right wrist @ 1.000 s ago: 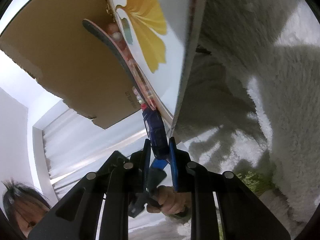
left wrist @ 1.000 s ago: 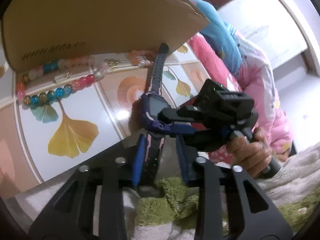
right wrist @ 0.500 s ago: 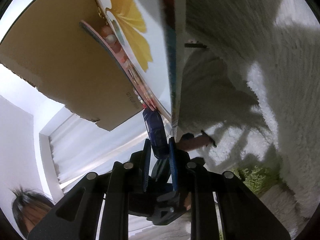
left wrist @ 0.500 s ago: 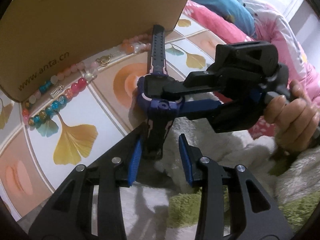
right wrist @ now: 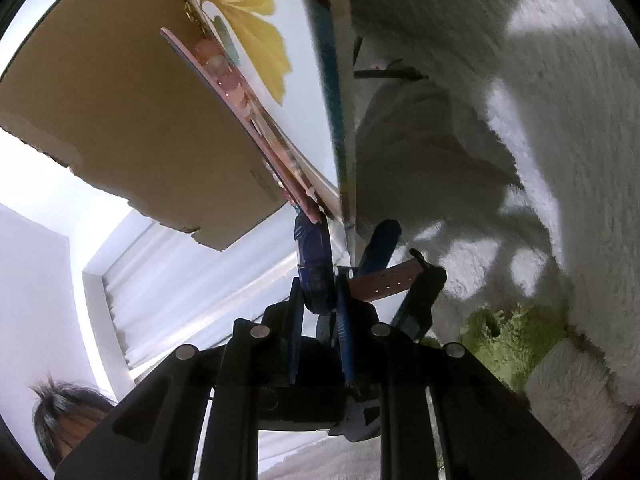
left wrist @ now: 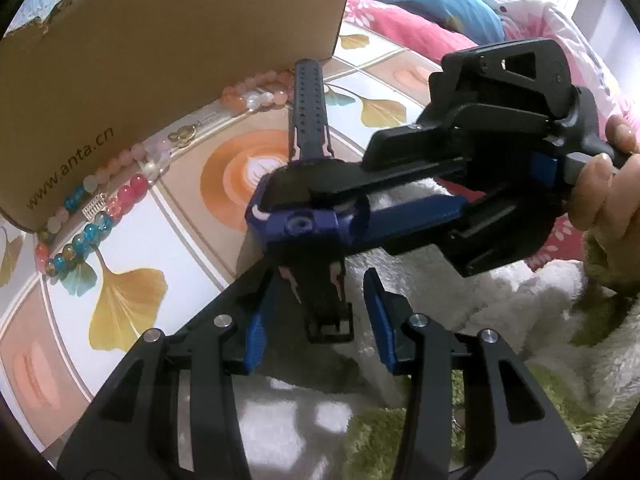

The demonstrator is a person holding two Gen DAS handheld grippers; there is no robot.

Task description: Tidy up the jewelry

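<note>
Cardboard box stands on the tiled, ginkgo-leaf surface we look down on, with bead bracelets strung along its base, outside it. Our right tool is clamped on the blue watch at its case, holding it over the surface's edge. Our left tool has just been opening; its pads stand either side of the watch's buckle strap without touching.
</note>
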